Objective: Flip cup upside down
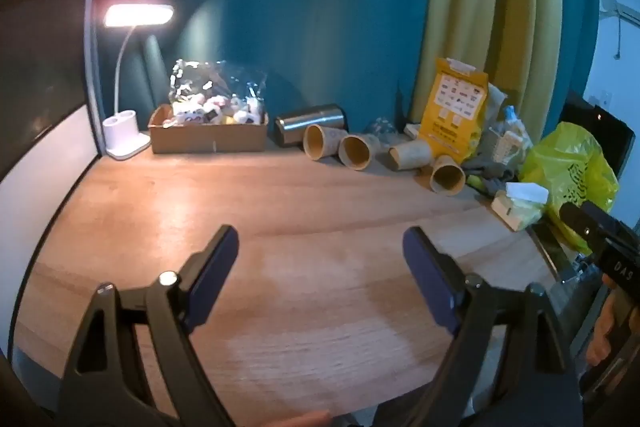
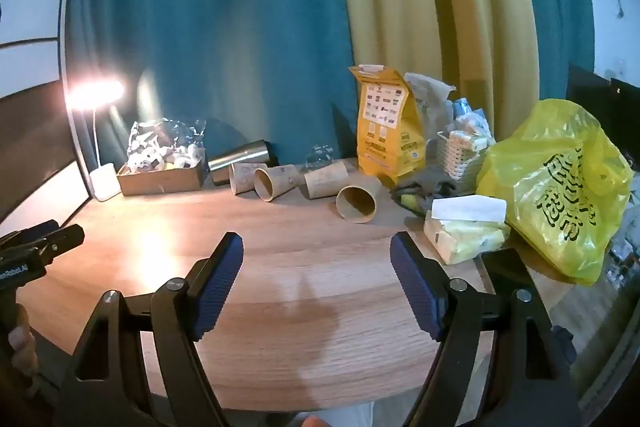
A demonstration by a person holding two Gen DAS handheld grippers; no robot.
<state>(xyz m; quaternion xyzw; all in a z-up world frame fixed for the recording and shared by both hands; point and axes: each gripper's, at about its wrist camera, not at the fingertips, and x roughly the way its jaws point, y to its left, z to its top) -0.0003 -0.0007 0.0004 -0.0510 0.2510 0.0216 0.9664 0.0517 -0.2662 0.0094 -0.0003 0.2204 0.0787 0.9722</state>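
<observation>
Several brown paper cups lie on their sides at the back of the wooden table (image 1: 280, 227). The nearest cup (image 1: 448, 175) has its mouth toward me; it also shows in the right wrist view (image 2: 357, 203). Others lie further left (image 1: 320, 142) (image 1: 357, 151) (image 1: 412, 155). A steel tumbler (image 1: 310, 124) lies on its side behind them. My left gripper (image 1: 320, 251) is open and empty over the table's front part. My right gripper (image 2: 316, 255) is open and empty, well short of the cups.
A cardboard box of small items (image 1: 208, 135) and a lit desk lamp (image 1: 124, 135) stand at the back left. A yellow paper bag (image 2: 386, 125), a tissue pack (image 2: 466, 231), a white basket (image 2: 460, 151) and a yellow plastic bag (image 2: 560, 183) crowd the right side.
</observation>
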